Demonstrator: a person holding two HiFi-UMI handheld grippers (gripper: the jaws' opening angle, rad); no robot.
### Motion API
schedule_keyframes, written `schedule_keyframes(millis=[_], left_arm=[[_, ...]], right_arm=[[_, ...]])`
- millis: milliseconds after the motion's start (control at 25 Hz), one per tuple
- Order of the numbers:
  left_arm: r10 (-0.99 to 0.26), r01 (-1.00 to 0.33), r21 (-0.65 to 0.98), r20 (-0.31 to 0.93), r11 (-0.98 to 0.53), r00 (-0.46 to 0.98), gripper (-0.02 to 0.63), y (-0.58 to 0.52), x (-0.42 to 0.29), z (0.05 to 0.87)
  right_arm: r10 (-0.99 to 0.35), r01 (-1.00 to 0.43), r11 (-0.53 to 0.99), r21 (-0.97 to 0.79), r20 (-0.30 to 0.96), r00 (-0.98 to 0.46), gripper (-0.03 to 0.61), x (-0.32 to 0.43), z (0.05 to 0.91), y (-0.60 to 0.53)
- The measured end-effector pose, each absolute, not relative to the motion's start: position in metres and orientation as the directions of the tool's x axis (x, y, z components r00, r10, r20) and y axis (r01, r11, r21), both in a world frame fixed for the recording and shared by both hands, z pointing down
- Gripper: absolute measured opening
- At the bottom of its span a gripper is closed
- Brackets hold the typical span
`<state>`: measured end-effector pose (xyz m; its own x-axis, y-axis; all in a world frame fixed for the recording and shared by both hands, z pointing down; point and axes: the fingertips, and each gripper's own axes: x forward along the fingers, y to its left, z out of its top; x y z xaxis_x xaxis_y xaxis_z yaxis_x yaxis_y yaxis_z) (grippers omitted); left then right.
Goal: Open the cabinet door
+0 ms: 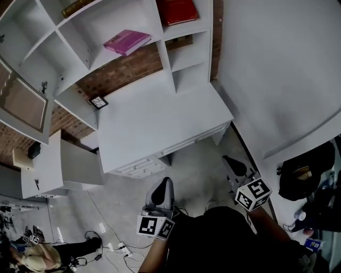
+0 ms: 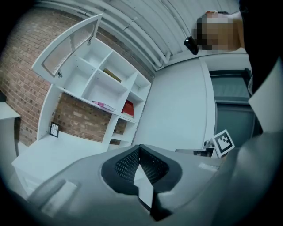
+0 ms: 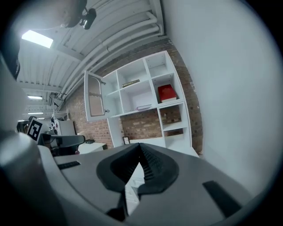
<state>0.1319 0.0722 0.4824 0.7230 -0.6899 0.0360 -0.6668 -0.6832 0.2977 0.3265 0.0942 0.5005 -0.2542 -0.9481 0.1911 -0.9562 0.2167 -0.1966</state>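
Note:
The white shelf unit's cabinet door with its brownish panel stands swung open at the upper left, above the white desk. The same open door shows in the left gripper view, and the open door is also in the right gripper view. My left gripper is shut and empty, held close to my body over the floor, well short of the desk. My right gripper is likewise shut on nothing, off the desk's right corner. Both point toward the shelves. The shut jaws of the left gripper and the right gripper show no gap.
A pink book, a red book and a small picture frame sit on the shelves and desk. A low white cabinet stands at the left. Cables lie on the floor. A dark bag rests against the right wall.

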Motion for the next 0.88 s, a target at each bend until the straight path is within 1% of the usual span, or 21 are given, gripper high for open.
schedule_keyframes(millis=[120, 280, 400, 520, 600, 720, 880], left_arm=[[-0.693, -0.666, 0.298, 0.020, -0.683, 0.720, 0.019, 0.093, 0.166, 0.483], [-0.699, -0.670, 0.292, 0.009, -0.682, 0.715, 0.020, 0.110, 0.190, 0.477], [-0.707, -0.688, 0.264, 0.034, -0.676, 0.707, 0.019, 0.112, 0.192, 0.479], [-0.700, -0.690, 0.237, 0.050, -0.684, 0.712, 0.019, 0.113, 0.194, 0.482], [-0.707, -0.697, 0.213, 0.036, -0.685, 0.706, 0.019, 0.114, 0.193, 0.480], [-0.732, -0.711, 0.240, 0.004, -0.661, 0.681, 0.020, 0.111, 0.193, 0.475], [-0.776, -0.759, 0.223, 0.019, -0.612, 0.631, 0.020, 0.108, 0.184, 0.479]], right_arm=[[-0.950, -0.962, 0.229, -0.151, 0.180, -0.254, 0.000, 0.360, 0.499, 0.113], [-0.964, -0.975, 0.192, -0.111, 0.166, -0.208, 0.000, 0.394, 0.493, 0.133], [-0.973, -0.986, 0.134, -0.096, 0.176, -0.150, 0.000, 0.406, 0.495, 0.143], [-0.976, -0.988, 0.107, -0.112, 0.178, -0.126, 0.000, 0.406, 0.496, 0.153], [-0.978, -0.988, 0.097, -0.123, 0.169, -0.118, 0.000, 0.408, 0.495, 0.161], [-0.982, -0.990, 0.078, -0.118, 0.165, -0.097, 0.000, 0.418, 0.494, 0.170], [-0.983, -0.996, 0.060, -0.073, 0.166, -0.072, 0.000, 0.430, 0.492, 0.179]])
